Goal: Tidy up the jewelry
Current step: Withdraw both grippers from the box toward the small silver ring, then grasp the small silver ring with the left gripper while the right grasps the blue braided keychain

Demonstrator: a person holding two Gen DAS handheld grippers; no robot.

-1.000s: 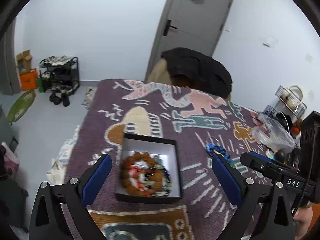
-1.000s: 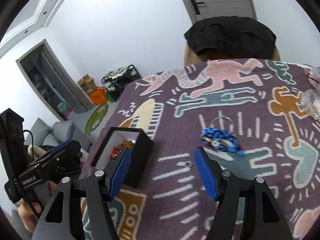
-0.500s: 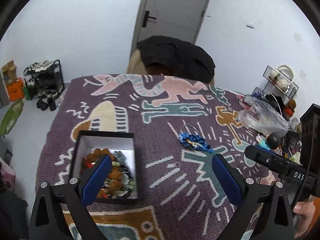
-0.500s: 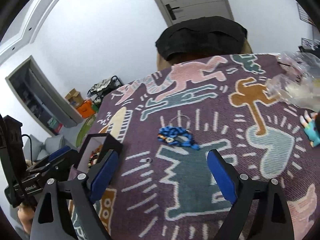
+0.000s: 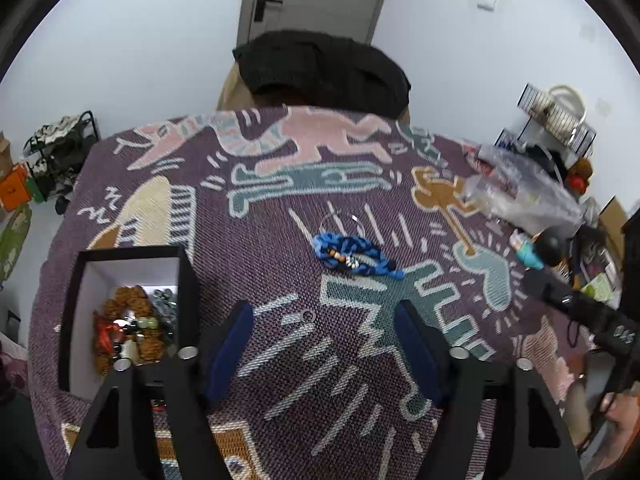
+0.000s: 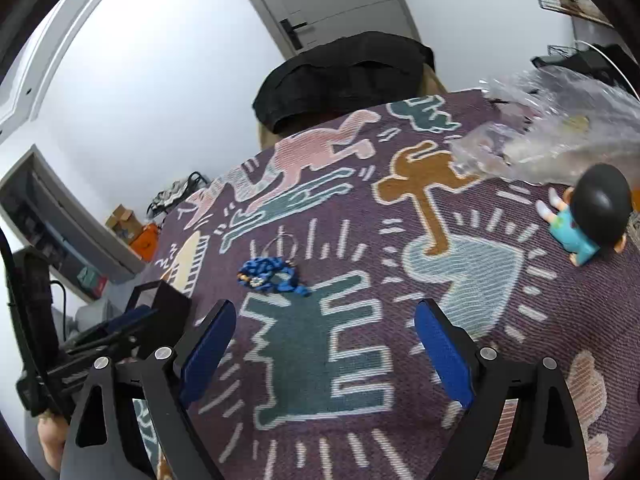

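- Your left gripper [image 5: 322, 344] hovers over the patterned cloth [image 5: 280, 360] on the desk; its jaws have just been closing, yet they stand apart with nothing gripped
- A small silver ring [image 5: 307, 315] lies on the cloth between the left gripper's blue pads [image 5: 230, 348], touching neither
- The blue braided bracelet [image 5: 354, 255] lies near the middle of the desk, beyond both grippers, with a thin wire hoop [image 5: 340, 216] just behind it
- The black jewelry box [image 5: 188, 280] sits toward the desk's left edge, open, with beaded bracelets [image 5: 132, 328] heaped inside
- Your right gripper [image 6: 324, 344] is wide open over the teal figure on the cloth and holds nothing
- A clear plastic bag [image 6: 560, 136] and a small doll [image 6: 588, 216] lie near the desk's right edge
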